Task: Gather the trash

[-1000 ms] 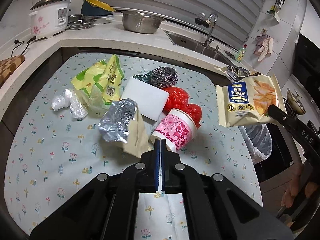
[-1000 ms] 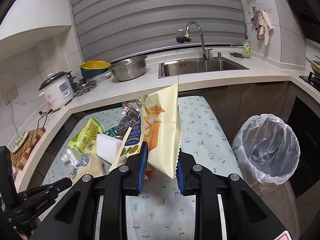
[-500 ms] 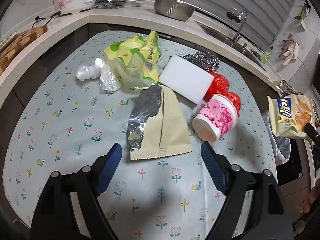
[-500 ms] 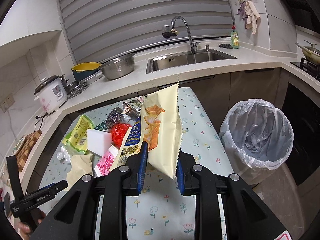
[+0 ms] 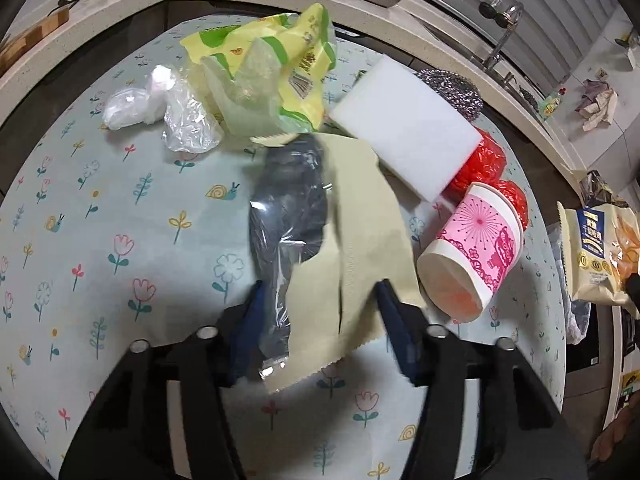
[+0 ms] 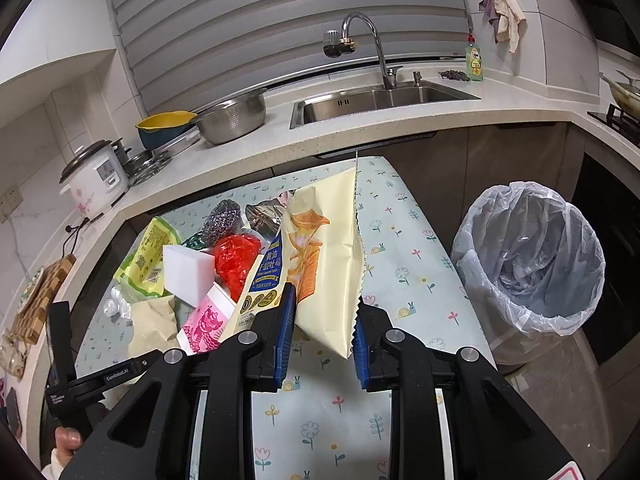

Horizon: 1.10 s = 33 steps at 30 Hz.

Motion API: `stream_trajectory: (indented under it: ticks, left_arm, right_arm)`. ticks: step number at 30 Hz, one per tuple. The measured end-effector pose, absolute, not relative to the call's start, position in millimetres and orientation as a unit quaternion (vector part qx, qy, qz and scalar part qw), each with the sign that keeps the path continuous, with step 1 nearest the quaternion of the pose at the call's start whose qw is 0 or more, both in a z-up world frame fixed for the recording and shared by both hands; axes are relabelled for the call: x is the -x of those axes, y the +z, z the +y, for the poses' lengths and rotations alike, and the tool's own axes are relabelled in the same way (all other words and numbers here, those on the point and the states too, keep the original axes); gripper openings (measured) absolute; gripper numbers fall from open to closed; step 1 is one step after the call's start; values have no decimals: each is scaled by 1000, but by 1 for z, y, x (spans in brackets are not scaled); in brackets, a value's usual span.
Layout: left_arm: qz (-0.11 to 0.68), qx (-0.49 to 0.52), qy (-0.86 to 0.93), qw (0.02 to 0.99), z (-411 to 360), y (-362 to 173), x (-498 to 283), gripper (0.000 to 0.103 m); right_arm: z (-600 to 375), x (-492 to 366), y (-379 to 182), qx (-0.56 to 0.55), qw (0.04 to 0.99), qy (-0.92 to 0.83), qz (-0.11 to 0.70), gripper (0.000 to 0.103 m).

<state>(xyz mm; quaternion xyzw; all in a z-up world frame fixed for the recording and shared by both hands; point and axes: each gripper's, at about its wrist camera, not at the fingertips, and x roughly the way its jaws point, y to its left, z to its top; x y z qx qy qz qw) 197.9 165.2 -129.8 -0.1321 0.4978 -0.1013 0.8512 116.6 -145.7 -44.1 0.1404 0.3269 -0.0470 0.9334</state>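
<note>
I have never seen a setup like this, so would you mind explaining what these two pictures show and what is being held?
There is no robot: a person holds a two-finger gripper in each hand, each with a wide-angle camera looking along its fingers.

The left wrist view shows the left gripper closing around a beige foil-lined wrapper on the flowered tablecloth. Beside it lie a pink paper cup, a white sponge, red plastic, a steel scourer and a yellow-green bag.

The right wrist view shows the right gripper clamped on a cream snack bag, with the lined trash bin beside the table.
</note>
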Motion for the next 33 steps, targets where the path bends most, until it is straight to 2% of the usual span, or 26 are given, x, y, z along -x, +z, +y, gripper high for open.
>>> stream_trajectory:
  ticks: [2,4,20,33]
  left_arm:
    - [498,130,-107,851,162,-128,-197,27]
    - [492,121,-111,855,158,-123,-194,22]
    - [426,69,-165,887,94,-47,-153,20]
    - [400,23,-224,889,10,-19,-126,20]
  right_arm:
    - [-144,-118,-46,-141,933,-44,329,24]
    - [-142,-118,-47,-142,933,-40,329,24]
    - [-156,-83,-30,-153,940,-27,305,24]
    - [-210,-43,-26,-177,940,-64,284,24]
